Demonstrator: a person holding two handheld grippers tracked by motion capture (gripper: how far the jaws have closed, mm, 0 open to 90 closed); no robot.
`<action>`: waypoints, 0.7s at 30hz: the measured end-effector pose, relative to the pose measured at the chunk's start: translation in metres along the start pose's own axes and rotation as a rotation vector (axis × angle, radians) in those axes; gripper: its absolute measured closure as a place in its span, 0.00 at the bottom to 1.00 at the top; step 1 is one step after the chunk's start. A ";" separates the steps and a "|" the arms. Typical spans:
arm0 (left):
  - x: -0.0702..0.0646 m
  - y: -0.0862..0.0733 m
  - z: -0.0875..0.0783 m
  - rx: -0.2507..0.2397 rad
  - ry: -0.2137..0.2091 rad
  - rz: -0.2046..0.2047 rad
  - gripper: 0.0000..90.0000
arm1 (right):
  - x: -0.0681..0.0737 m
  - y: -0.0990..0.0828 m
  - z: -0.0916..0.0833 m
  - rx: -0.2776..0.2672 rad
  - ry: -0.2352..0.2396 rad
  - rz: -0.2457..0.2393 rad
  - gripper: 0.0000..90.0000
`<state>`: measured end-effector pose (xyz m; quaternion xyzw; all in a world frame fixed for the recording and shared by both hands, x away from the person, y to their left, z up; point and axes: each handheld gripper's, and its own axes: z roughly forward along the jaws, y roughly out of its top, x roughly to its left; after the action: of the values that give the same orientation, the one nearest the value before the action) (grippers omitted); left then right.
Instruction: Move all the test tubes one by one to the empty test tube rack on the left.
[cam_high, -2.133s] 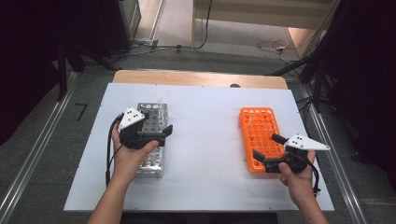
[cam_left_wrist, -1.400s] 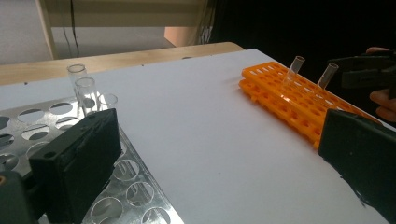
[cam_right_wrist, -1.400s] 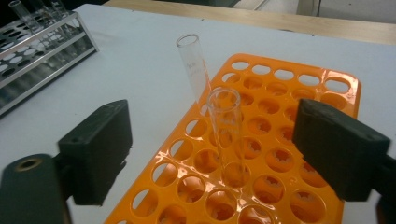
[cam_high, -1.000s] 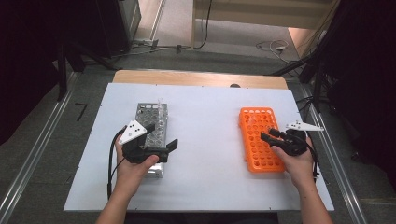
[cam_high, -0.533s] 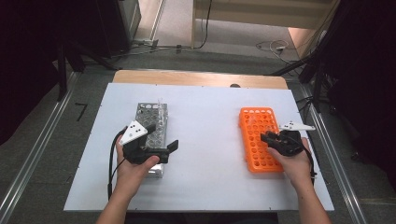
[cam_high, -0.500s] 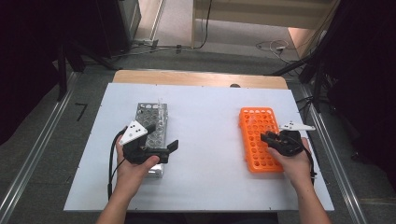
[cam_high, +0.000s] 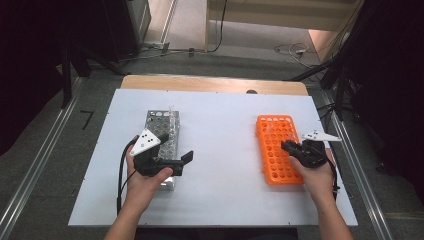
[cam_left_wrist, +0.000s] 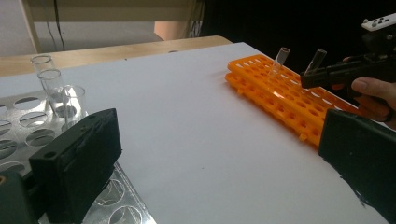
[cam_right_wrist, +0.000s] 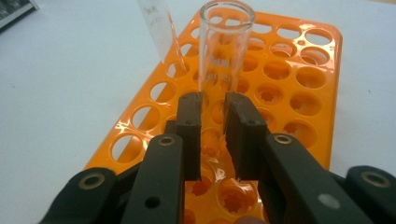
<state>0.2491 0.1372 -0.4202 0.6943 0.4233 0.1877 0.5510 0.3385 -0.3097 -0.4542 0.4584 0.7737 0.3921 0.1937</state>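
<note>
My right gripper (cam_right_wrist: 214, 121) is shut on a clear test tube (cam_right_wrist: 224, 51) that stands upright in a hole of the orange rack (cam_right_wrist: 299, 79); its jaws have just closed onto the glass. A second tube (cam_right_wrist: 161, 32) leans in a hole farther back. In the high view the right gripper (cam_high: 286, 146) reaches over the right side of the orange rack (cam_high: 274, 167). My left gripper (cam_high: 176, 147) hovers open over the near end of the metal rack (cam_high: 160, 122), nothing between its jaws. A few clear tubes (cam_left_wrist: 51, 84) stand in that rack.
Both racks lie on a white board (cam_high: 220, 130) on a wooden table (cam_high: 210, 84). Bare board separates the racks. Dark stands and cables surround the table on the floor.
Since the earliest frame my left hand slid toward the metal rack's near end and my right hand moved up along the orange rack. Over the last second both hands stay put.
</note>
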 end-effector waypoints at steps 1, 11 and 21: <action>0.000 0.000 0.000 -0.001 0.000 0.001 0.00 | 0.000 0.001 -0.002 -0.005 -0.002 -0.008 0.82; -0.002 0.001 0.000 -0.004 -0.017 0.000 0.00 | 0.004 0.011 -0.022 -0.083 0.015 -0.017 0.82; -0.008 0.003 0.000 -0.009 -0.038 0.020 0.00 | 0.026 0.020 -0.027 -0.106 0.086 -0.047 0.82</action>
<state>0.2458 0.1311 -0.4155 0.6996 0.4048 0.1818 0.5600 0.3186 -0.2932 -0.4199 0.4117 0.7702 0.4471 0.1934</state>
